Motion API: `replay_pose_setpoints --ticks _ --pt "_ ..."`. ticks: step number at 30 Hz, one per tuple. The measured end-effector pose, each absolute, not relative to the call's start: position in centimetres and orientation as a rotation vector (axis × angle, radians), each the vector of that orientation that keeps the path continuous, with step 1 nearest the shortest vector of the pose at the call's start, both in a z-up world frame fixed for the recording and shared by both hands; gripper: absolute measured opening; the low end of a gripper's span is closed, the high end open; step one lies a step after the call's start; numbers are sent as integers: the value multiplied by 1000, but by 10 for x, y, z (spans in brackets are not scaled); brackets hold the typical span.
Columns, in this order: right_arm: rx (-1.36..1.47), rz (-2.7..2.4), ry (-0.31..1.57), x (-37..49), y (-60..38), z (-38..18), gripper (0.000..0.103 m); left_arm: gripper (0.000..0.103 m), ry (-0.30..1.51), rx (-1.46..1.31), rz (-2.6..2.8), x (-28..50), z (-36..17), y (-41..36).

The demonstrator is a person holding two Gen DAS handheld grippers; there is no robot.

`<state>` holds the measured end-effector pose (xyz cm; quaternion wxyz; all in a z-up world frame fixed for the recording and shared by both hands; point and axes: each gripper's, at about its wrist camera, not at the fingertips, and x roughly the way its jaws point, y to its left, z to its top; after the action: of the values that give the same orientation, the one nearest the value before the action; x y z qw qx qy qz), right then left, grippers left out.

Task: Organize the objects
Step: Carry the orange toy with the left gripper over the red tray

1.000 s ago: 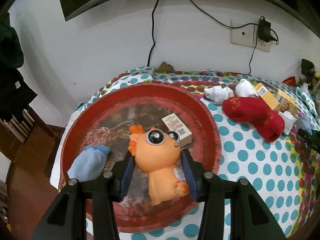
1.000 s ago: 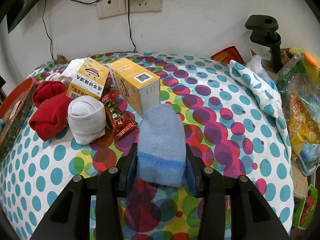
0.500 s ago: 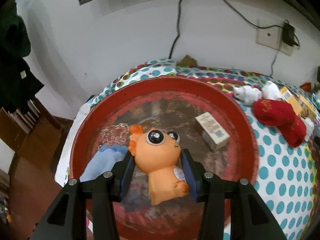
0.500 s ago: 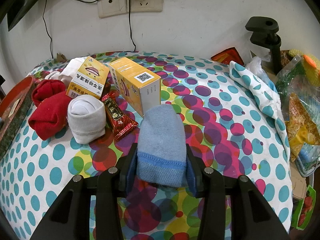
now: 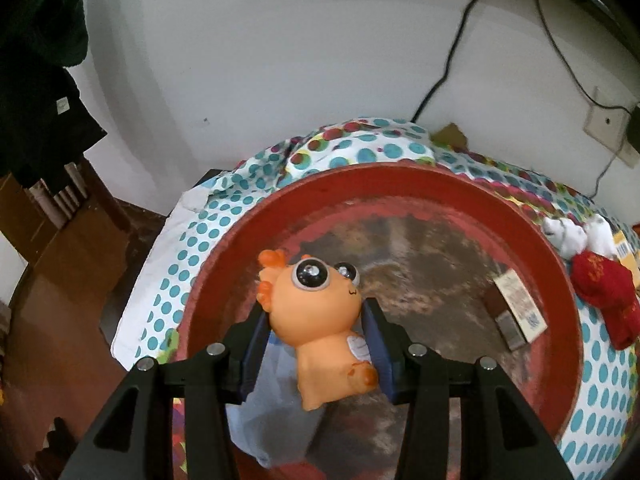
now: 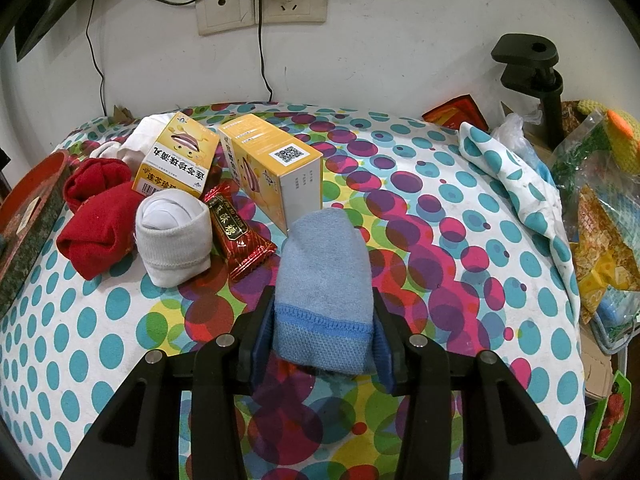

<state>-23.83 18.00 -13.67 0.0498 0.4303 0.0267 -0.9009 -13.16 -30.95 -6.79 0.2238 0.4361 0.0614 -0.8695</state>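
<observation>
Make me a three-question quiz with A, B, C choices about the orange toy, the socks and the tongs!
1. Where is the orange toy?
A. over the red tray
B. on the yellow box
C. on the floor

2. What colour is the sock in the right tongs?
A. red
B. white
C. light blue

3. What are the left tongs doing?
A. hanging empty
B. squeezing the orange toy
C. holding a box

Answers:
1. A, the tray's red rim curves all around behind the toy.
2. C, the sock between the pads is light blue.
3. B, both pads press the toy's sides.
</observation>
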Motion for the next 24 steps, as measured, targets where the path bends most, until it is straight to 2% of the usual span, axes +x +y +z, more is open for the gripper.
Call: replay_pose_setpoints --ticks 5,24 --pt "1312 -2749 95 -239 179 -137 42 47 156 1192 -2362 -138 -71 -327" --pt "1314 -2757 119 -239 176 -135 42 48 293 1200 -2296 -140 -95 -372"
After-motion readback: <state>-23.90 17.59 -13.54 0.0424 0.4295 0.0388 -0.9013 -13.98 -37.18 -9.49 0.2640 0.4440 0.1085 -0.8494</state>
